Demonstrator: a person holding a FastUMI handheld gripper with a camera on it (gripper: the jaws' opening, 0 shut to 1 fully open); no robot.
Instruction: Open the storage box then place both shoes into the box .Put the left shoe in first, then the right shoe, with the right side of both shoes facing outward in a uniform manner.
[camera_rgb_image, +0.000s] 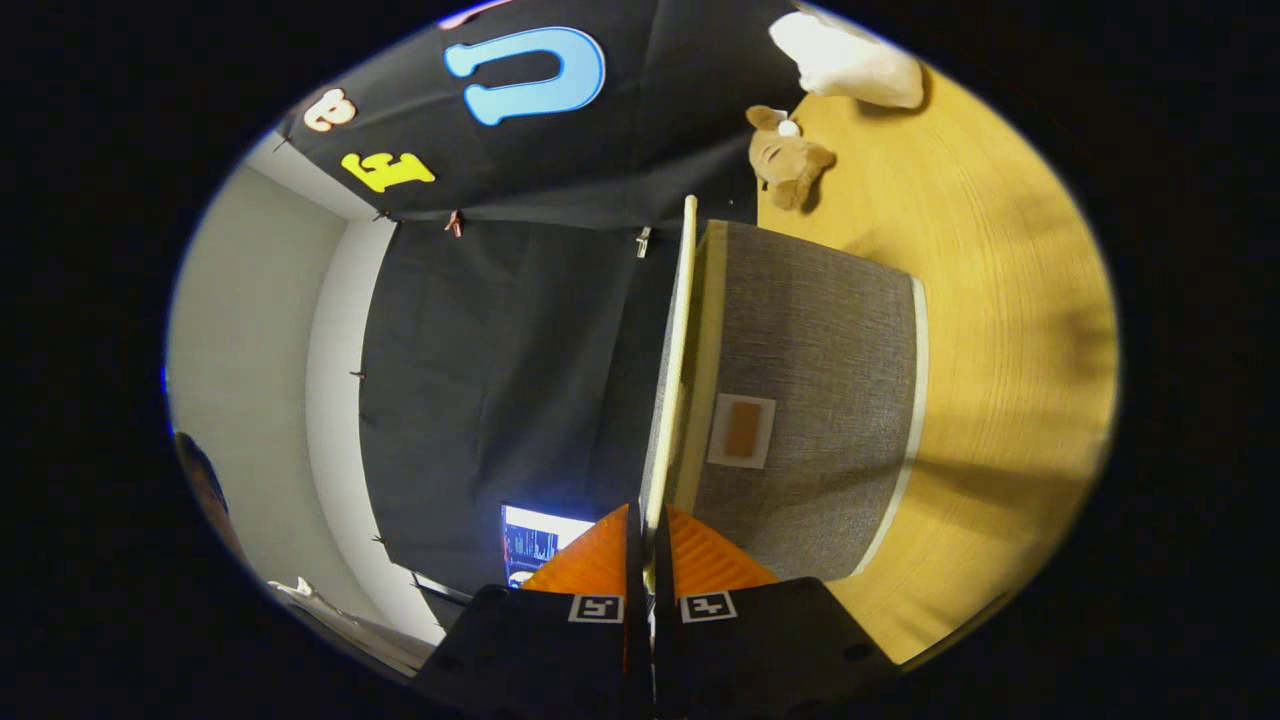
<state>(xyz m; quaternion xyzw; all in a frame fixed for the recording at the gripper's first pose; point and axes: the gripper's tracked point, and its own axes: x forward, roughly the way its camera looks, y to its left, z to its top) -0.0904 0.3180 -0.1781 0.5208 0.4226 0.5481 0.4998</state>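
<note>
The view is rolled on its side. A grey fabric storage box (810, 350) with a small orange label patch stands on the wooden table (1010, 300). Its thin pale lid (674, 340) shows edge-on, running straight ahead from my fingers and lifted a little off the box's rim. My gripper (648, 540) is shut on the near edge of this lid, one finger on each face. The inside of the box is hidden. A white rounded object (850, 60) lies on the table beyond the box; I cannot tell whether it is a shoe.
A brown plush toy (785, 160) lies on the table just past the box's far corner. The black booth cloth hangs behind the lid. A lit screen (535, 545) glows near my fingers, and part of a person (205, 490) shows by the pale wall.
</note>
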